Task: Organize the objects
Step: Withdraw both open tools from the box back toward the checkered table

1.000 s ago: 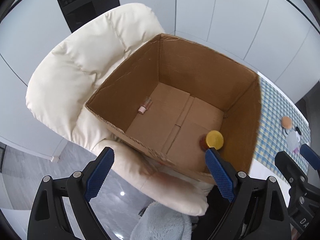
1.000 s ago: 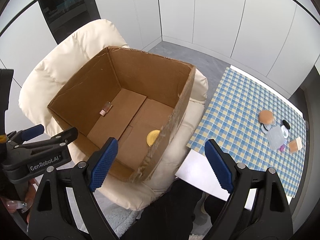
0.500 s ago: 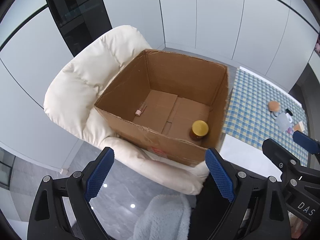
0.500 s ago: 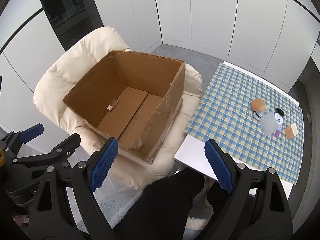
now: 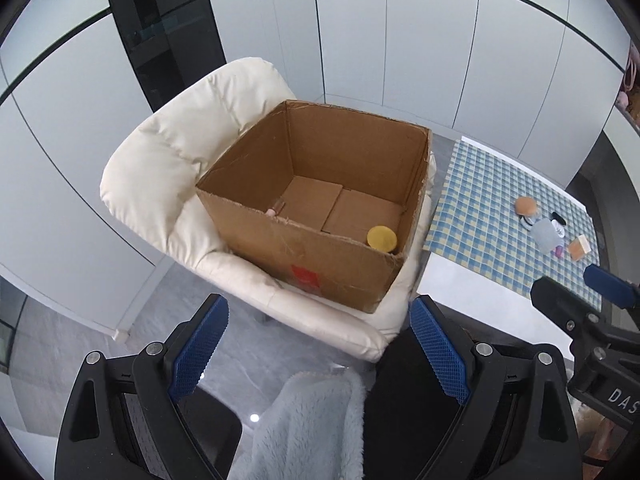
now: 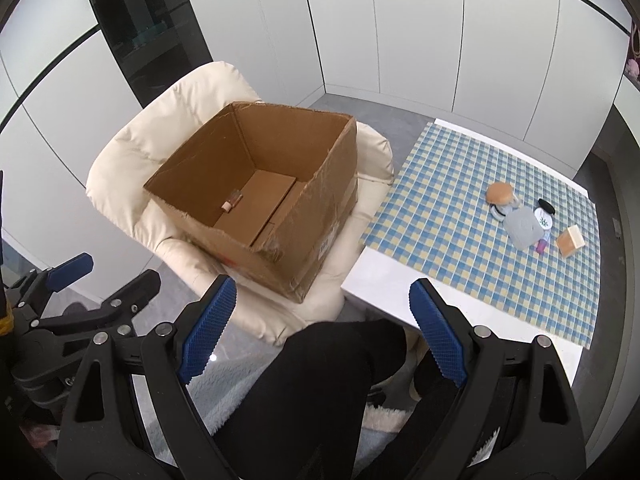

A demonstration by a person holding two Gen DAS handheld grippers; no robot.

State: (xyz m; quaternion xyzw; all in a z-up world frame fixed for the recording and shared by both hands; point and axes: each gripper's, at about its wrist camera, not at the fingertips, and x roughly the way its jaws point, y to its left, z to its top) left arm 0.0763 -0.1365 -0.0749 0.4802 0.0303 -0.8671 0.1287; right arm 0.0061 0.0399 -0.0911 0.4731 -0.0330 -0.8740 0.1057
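Observation:
An open cardboard box (image 5: 344, 272) (image 6: 316, 216) rests on a cream armchair (image 5: 160, 184) (image 6: 132, 148). Inside it lie a yellow-lidded jar (image 5: 382, 238) and a small pink-capped tube (image 5: 276, 208) (image 6: 232, 203). On the checked tablecloth (image 5: 480, 216) (image 6: 440, 200) sits a cluster of small items: a bun-shaped toy (image 5: 526, 205) (image 6: 499, 193), a grey pouch (image 6: 520, 226) and a tan block (image 6: 570, 240). My left gripper (image 5: 316, 344) and right gripper (image 6: 320, 328) both stand open and empty, well back from the box.
White wall panels and a dark glass cabinet (image 5: 160, 32) stand behind the armchair. A fluffy pale blue blanket (image 5: 304, 424) and a person's dark trouser leg (image 6: 312, 392) lie below the grippers. Grey floor (image 5: 224, 352) lies in front of the chair.
Both grippers have pulled back and risen away from the box, which now looks smaller and farther. More of the table and the floor has come into view. Jaws unchanged.

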